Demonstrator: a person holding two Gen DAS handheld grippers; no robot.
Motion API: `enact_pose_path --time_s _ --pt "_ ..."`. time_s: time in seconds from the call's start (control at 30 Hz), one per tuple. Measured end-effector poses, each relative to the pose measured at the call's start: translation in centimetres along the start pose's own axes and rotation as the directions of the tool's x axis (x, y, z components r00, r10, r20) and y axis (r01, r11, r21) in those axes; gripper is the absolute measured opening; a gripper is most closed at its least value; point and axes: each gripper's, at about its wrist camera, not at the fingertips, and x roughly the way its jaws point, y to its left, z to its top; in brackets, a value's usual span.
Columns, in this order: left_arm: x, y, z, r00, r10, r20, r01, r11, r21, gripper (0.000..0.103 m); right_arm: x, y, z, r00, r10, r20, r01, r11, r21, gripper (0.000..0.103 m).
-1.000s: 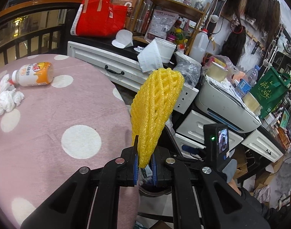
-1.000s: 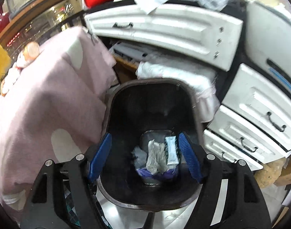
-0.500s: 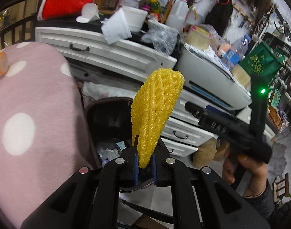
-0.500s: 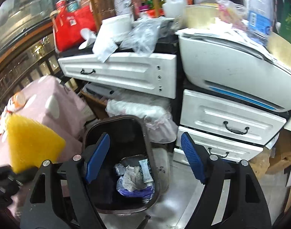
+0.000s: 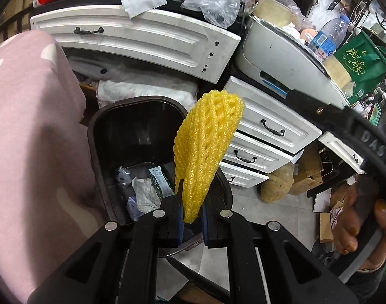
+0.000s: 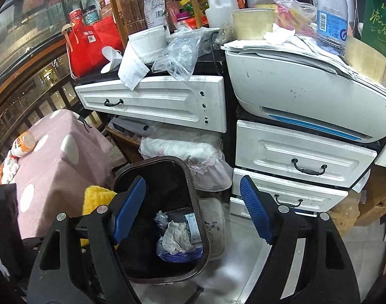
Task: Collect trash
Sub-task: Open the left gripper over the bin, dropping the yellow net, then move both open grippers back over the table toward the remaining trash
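Messy room with white drawers (image 6: 152, 102) at 12 o'clock and a white printer (image 6: 302, 93) at 2 o'clock, piled with bags, paper and bottles. Gray floor (image 6: 228, 273) below. Pink dotted cloth (image 5: 28, 116) at 9 o'clock in the left view. On that cloth, far out at 9 o'clock in the right view, an orange and white bottle (image 6: 23, 144) lying down beside some white tissue (image 6: 10, 168).

Dark trash bin (image 5: 96, 136) on the floor, just beside the cloth, with no lid on. Inside, at the bottom: crumpled paper (image 5: 145, 195), a small packet (image 5: 160, 177) and a bit of purple plastic (image 6: 179, 255).

Left gripper (image 5: 191, 224) squeezed tight on the bottom tip of a yellow foam net (image 5: 208, 149). Net standing up from the blue pads (image 5: 179, 221) toward 12 o'clock, right over the near edge of the bin. Same net seen as a yellow lump (image 6: 98, 197) at 8 o'clock in the right view, just beside the bin rim.

Right gripper (image 6: 193, 214) spread wide, nothing between its blue pads (image 6: 256, 212), pointing down at the bin and the floor. Also showing at 3 o'clock in the left view as a black frame (image 5: 365, 147), with a hand (image 5: 362, 228) wrapped around its handle.
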Motion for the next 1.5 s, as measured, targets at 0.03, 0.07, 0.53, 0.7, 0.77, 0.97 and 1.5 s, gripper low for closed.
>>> enact_pose_path --time_s 0.03,0.07,0.53,0.7,0.77,0.97,1.5 --pt "0.3 0.0 -0.1 1.0 0.009 -0.013 -0.009 1.0 0.004 0.024 0.0 0.0 0.0 1.0 -0.001 0.0 0.001 1.0 0.0 0.077" --pt "0.5 0.0 -0.1 1.0 0.015 -0.02 -0.015 1.0 0.001 0.049 0.0 0.0 0.0 1.0 0.0 0.0 0.0 1.0 0.0 0.077" --pt "-1.9 -1.8 -1.6 0.998 0.053 0.029 -0.054 0.997 0.054 0.088 0.3 1.1 0.2 0.998 0.064 0.0 -0.064 0.998 -0.025 0.086" --pt "-6.2 -2.8 -2.0 0.987 0.07 0.144 -0.087 0.99 0.115 0.096 -0.8 1.9 0.8 0.995 0.099 0.032 -0.098 0.994 -0.041 0.088" --pt "-8.5 -3.0 -2.1 0.976 0.083 0.203 -0.111 0.985 0.132 0.097 -1.5 2.7 1.0 0.992 0.115 0.05 -0.112 0.992 -0.062 0.089" --pt "-14.8 -1.7 -2.0 0.932 0.122 0.342 -0.164 0.982 0.098 0.097 -3.5 6.7 1.5 0.974 0.201 0.103 -0.186 0.972 -0.146 0.097" --pt "-25.1 10.9 -4.4 0.829 0.359 0.429 -0.318 0.933 -0.167 0.097 -4.4 20.2 1.3 0.886 0.463 0.03 -0.425 0.836 -0.348 0.097"
